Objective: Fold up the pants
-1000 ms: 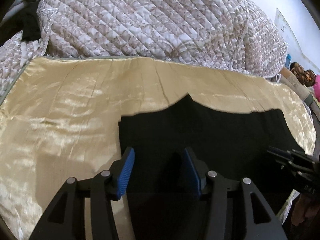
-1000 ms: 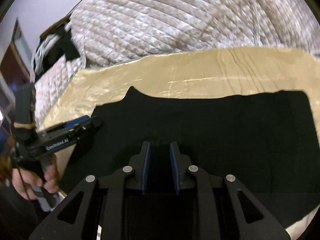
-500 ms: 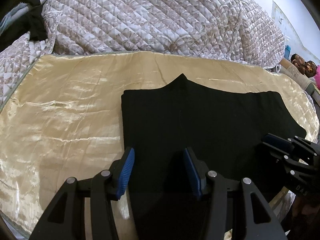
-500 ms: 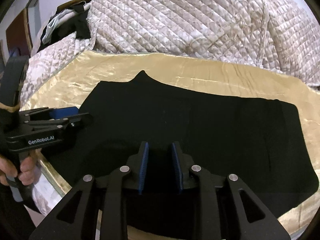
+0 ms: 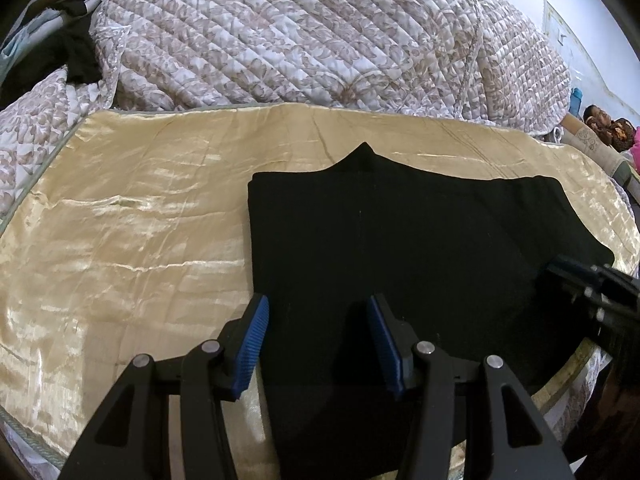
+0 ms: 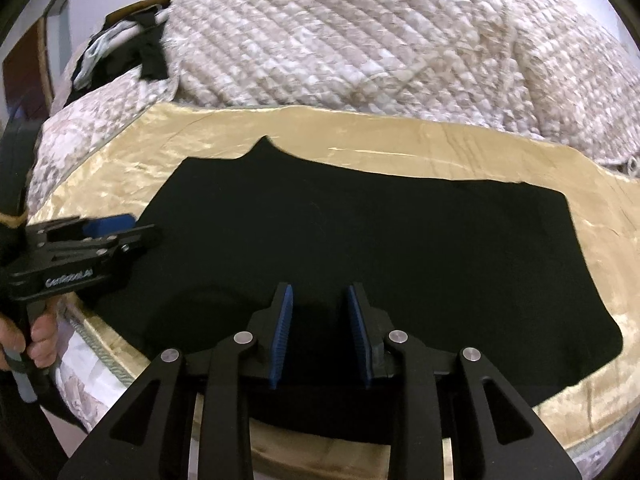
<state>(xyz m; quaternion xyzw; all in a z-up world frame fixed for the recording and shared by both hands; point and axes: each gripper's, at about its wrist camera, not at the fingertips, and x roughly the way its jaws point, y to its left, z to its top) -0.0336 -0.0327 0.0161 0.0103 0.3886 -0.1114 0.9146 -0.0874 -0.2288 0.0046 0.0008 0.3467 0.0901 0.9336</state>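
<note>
The black pants [image 5: 400, 240] lie flat, folded in half lengthwise, on a shiny gold sheet [image 5: 140, 240]; they also show in the right wrist view [image 6: 380, 248]. My left gripper [image 5: 318, 320] is open and empty, hovering over the pants' near left edge. It also shows at the left of the right wrist view [image 6: 116, 236]. My right gripper [image 6: 320, 304] is open and empty above the pants' near edge. Its tip shows at the right of the left wrist view [image 5: 576, 276].
A quilted patterned bedspread [image 5: 320, 40] is heaped behind the gold sheet [image 6: 400, 148]. Dark clothes [image 5: 76, 56] lie at the far left. The bed's front edge [image 6: 100, 360] runs just below the grippers.
Both grippers have pulled back and risen, so more of the pants shows. The right gripper's jaws have opened wider. The left stays open.
</note>
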